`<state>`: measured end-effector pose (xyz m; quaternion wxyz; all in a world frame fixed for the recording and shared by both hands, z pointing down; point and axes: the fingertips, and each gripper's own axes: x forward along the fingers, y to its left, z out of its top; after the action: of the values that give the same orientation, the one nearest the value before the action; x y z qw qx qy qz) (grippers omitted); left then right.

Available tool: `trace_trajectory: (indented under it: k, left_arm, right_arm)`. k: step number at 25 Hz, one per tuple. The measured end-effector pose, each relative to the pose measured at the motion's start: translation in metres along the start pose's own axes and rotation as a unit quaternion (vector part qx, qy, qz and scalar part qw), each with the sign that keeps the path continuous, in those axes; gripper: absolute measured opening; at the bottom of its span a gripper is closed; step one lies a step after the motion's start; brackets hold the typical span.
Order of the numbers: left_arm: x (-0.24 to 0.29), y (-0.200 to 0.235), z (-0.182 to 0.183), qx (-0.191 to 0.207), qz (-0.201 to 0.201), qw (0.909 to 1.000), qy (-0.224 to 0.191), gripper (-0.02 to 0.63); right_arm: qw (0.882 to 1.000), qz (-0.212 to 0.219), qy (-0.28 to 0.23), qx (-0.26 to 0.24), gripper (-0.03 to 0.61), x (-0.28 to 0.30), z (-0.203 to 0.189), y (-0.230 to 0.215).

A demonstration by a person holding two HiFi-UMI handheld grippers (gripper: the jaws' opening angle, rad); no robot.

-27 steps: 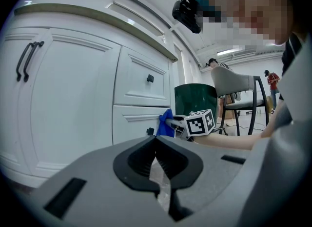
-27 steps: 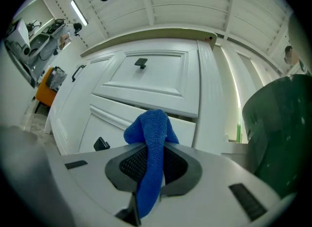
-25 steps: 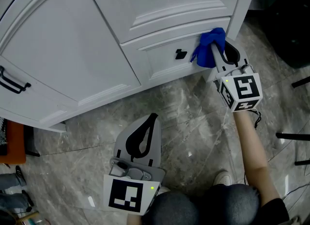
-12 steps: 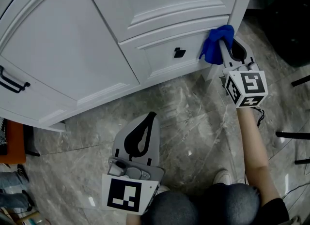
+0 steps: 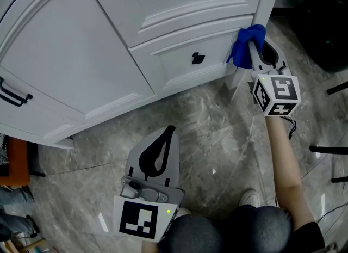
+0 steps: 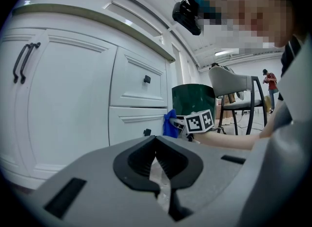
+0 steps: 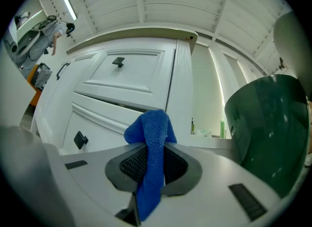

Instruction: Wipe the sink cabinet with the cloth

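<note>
The white sink cabinet (image 5: 81, 56) fills the upper left of the head view, with two drawers and a door. My right gripper (image 5: 253, 35) is shut on a blue cloth (image 5: 246, 44), and the cloth presses on the right end of the lower drawer (image 5: 179, 56), beside the corner post. In the right gripper view the blue cloth (image 7: 150, 157) hangs down between the closed jaws, with the cabinet (image 7: 122, 94) just ahead. My left gripper (image 5: 166, 137) hangs low over the marble floor, shut and holding nothing; the left gripper view shows the cabinet (image 6: 73, 104) and the blue cloth (image 6: 169, 123) in the distance.
A dark green bin (image 7: 268, 128) stands right of the cabinet's corner post. Black drawer knobs (image 5: 198, 58) stick out from the drawer fronts, and a black door handle (image 5: 12, 93) is at far left. A chair (image 6: 233, 87) stands behind. The grey marble floor (image 5: 217, 137) lies below.
My right gripper with the cloth has slid rightward and up along the lower drawer toward the corner post. The left gripper has stayed put.
</note>
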<state>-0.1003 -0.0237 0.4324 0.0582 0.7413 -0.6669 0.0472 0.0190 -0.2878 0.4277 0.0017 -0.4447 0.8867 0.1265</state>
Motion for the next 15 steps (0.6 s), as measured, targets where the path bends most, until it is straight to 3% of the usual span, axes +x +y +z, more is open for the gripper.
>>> trace_trajectory:
  k: [4, 9, 12, 15]
  left_arm:
    - [-0.001, 0.001, 0.001, 0.001, 0.005, 1.0000, -0.001, 0.003]
    - [-0.003, 0.005, 0.001, 0.002, 0.011, 0.9999, -0.002, 0.005]
    - [-0.006, 0.009, 0.001, 0.004, 0.017, 0.9998, -0.003, 0.004]
    - [-0.010, 0.011, 0.002, 0.002, 0.020, 0.9998, -0.006, 0.003]
  right_arm:
    - [0.999, 0.010, -0.027, 0.040, 0.061, -0.013, 0.011, 0.019]
    - [0.985, 0.147, -0.067, 0.061, 0.060, -0.044, 0.035, 0.128]
    - [0.972, 0.224, -0.055, 0.047, 0.060, -0.048, 0.033, 0.191]
    - [0.962, 0.271, -0.026, 0.023, 0.061, -0.041, 0.018, 0.235]
